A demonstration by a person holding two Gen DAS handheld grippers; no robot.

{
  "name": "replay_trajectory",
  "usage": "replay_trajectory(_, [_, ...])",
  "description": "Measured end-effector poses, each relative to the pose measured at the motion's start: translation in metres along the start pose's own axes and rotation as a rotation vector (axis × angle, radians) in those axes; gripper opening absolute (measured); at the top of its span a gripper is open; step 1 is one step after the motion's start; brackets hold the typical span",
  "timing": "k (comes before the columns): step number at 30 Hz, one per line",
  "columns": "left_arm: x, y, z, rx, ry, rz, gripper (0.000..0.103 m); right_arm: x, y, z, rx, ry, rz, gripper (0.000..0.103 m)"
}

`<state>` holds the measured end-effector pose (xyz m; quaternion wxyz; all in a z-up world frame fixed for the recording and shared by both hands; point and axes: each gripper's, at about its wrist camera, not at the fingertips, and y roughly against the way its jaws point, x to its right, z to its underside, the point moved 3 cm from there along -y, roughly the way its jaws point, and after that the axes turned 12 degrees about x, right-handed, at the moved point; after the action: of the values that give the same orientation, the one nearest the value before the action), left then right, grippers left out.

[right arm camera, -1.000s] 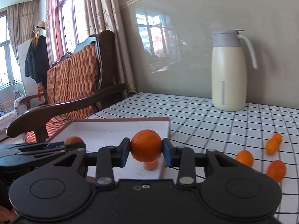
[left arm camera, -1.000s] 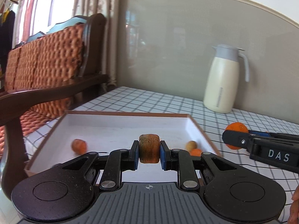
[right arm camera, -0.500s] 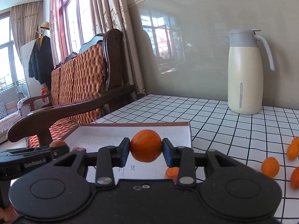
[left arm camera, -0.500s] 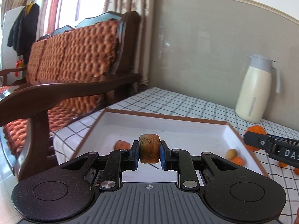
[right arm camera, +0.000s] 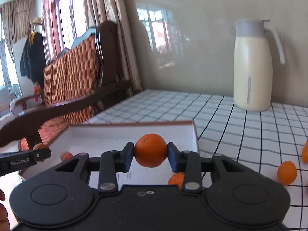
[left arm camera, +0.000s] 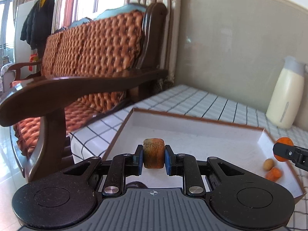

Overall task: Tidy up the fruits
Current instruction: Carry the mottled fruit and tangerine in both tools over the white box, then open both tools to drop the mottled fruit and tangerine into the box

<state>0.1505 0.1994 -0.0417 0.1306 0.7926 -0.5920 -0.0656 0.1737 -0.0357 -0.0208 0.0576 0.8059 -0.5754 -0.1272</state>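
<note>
The placing step is judged to be in hand: a brownish, dull fruit [left arm camera: 153, 155] is clamped between the pads of the left gripper [left arm camera: 153, 158] above the near left part of the white tray [left arm camera: 192, 132], while an orange [right arm camera: 150, 150] is seen between the just-opening jaws of the right gripper [right arm camera: 150, 155] above the tray's near right corner, its sides apparently touching the pads. A full release over bare tray floor is called for next, clear of the small fruits [left arm camera: 273, 173] by the right wall. Beyond, the raised rim, open checked table [right arm camera: 221, 115], loose oranges [right arm camera: 286, 172] and a far jug [right arm camera: 252, 65] are noted.
</note>
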Motion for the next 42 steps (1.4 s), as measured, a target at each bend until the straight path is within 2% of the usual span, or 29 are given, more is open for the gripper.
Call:
replay_trajectory(1, [0.001,-0.006,0.002,-0.02,-0.005,-0.002,0.023,0.001,0.0,0.0,0.007,-0.01,0.012,0.074])
replay_trajectory(2, [0.0,-0.011,0.003,-0.041,0.0,-0.002,0.028,0.002,0.004,-0.002,0.035,-0.03,0.01,0.084])
replay_trajectory(3, [-0.001,-0.014,0.003,-0.059,0.016,-0.006,0.057,0.002,0.01,-0.005,0.074,-0.043,0.009,0.091])
replay_trajectory(4, [-0.001,-0.013,0.001,-0.066,0.033,-0.012,0.08,0.001,0.016,-0.01,0.112,-0.04,0.011,0.094])
replay_trajectory(5, [-0.002,-0.007,-0.003,-0.035,0.046,-0.02,0.102,0.0,0.022,-0.015,0.153,-0.03,0.013,0.097])
replay_trajectory(7, [0.002,0.011,-0.014,0.085,0.028,-0.029,0.103,0.002,0.036,-0.022,0.231,-0.018,0.024,0.097])
replay_trajectory(9, [0.009,0.019,-0.019,0.114,-0.013,-0.012,0.103,0.005,0.039,-0.028,0.254,-0.014,0.028,0.097])
replay_trajectory(15, [0.022,0.021,-0.016,0.091,-0.054,-0.001,0.103,0.012,0.046,-0.036,0.294,0.01,0.085,0.097])
replay_trajectory(18, [0.025,0.024,-0.017,0.088,-0.059,0.001,0.103,0.016,0.046,-0.036,0.284,-0.005,0.069,0.097])
replay_trajectory(19, [0.026,0.025,-0.016,0.088,-0.062,-0.001,0.103,0.017,0.05,-0.035,0.303,-0.02,0.073,0.097])
replay_trajectory(23, [0.03,0.029,-0.019,0.079,-0.068,-0.008,0.103,0.024,0.074,-0.031,0.483,-0.026,0.057,0.097])
replay_trajectory(26, [0.033,0.029,-0.018,0.054,-0.066,0.017,0.103,0.024,0.071,-0.037,0.428,0.003,0.02,0.097])
replay_trajectory(30, [0.041,0.039,-0.02,0.095,-0.092,0.048,0.103,0.03,0.063,-0.035,0.348,-0.051,0.014,0.097])
replay_trajectory(33, [0.048,0.043,-0.023,0.101,-0.097,0.088,0.103,0.033,0.067,-0.035,0.362,-0.071,0.011,0.097])
replay_trajectory(36, [0.05,0.044,-0.021,0.072,-0.051,0.137,0.103,0.032,0.072,-0.035,0.374,-0.045,0.015,0.097])
replay_trajectory(39, [0.047,0.054,-0.015,0.135,0.037,0.209,0.103,0.032,0.074,-0.033,0.361,-0.023,0.01,0.097])
replay_trajectory(40, [0.047,0.057,-0.014,0.139,0.055,0.22,0.103,0.032,0.074,-0.033,0.354,-0.024,0.009,0.097])
replay_trajectory(42, [0.054,0.056,-0.014,0.123,0.023,0.209,0.103,0.034,0.074,-0.032,0.342,-0.03,0.005,0.097])
